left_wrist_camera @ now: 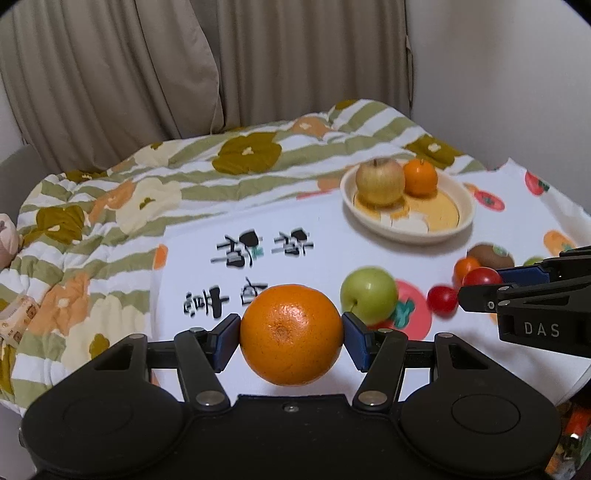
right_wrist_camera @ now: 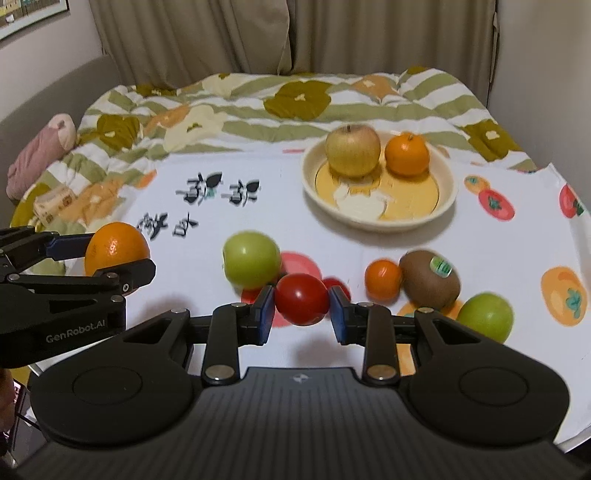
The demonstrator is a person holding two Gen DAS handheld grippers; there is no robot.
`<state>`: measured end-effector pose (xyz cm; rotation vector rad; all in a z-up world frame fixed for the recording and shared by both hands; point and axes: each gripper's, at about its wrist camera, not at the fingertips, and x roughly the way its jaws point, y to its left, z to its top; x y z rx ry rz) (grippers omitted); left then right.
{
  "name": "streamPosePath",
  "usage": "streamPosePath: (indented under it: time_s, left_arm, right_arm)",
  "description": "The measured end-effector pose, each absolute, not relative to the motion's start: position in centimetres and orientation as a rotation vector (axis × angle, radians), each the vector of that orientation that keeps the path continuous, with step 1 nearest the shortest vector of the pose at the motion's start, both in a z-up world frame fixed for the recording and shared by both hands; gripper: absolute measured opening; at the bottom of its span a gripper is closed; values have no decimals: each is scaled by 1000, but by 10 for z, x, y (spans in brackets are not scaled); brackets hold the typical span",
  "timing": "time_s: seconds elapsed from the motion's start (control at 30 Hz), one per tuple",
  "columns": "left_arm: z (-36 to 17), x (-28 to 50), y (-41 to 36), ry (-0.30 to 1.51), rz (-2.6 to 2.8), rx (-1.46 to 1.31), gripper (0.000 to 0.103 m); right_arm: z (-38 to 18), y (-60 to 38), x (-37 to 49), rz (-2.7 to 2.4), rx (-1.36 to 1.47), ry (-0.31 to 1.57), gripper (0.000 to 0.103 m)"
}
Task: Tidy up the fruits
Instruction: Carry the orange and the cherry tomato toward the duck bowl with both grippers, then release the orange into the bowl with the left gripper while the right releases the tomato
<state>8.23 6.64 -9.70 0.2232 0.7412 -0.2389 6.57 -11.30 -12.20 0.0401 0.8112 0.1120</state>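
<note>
My left gripper [left_wrist_camera: 291,336] is shut on a large orange [left_wrist_camera: 291,334], held above the white printed cloth; it also shows in the right wrist view [right_wrist_camera: 116,251]. My right gripper [right_wrist_camera: 302,308] is shut on a red tomato [right_wrist_camera: 302,303], seen in the left wrist view too [left_wrist_camera: 482,277]. A cream plate [right_wrist_camera: 448,195] at the back holds a yellow apple [right_wrist_camera: 352,149] and a small orange [right_wrist_camera: 407,154]. On the cloth lie a green apple [right_wrist_camera: 251,258], a small mandarin [right_wrist_camera: 383,278], a kiwi [right_wrist_camera: 430,282], another green apple [right_wrist_camera: 485,317] and a second tomato [left_wrist_camera: 442,300].
A flowered quilt [right_wrist_camera: 221,110] covers the bed behind the cloth. A pink soft toy [right_wrist_camera: 40,151] lies at the far left. Curtains [right_wrist_camera: 295,33] hang behind. The cloth's front edge [right_wrist_camera: 576,424] drops off at lower right.
</note>
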Motion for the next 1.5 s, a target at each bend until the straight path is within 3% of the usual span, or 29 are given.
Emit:
streamPosePath:
  time_s: [0.77, 1.5]
  left_arm:
    - [-43, 131, -33, 692, -188, 151, 64]
    - [-122, 228, -129, 869, -163, 169, 63]
  right_arm:
    - [-59, -230, 141, 178, 24, 758, 47]
    - [-125, -297, 255, 287, -28, 869, 47]
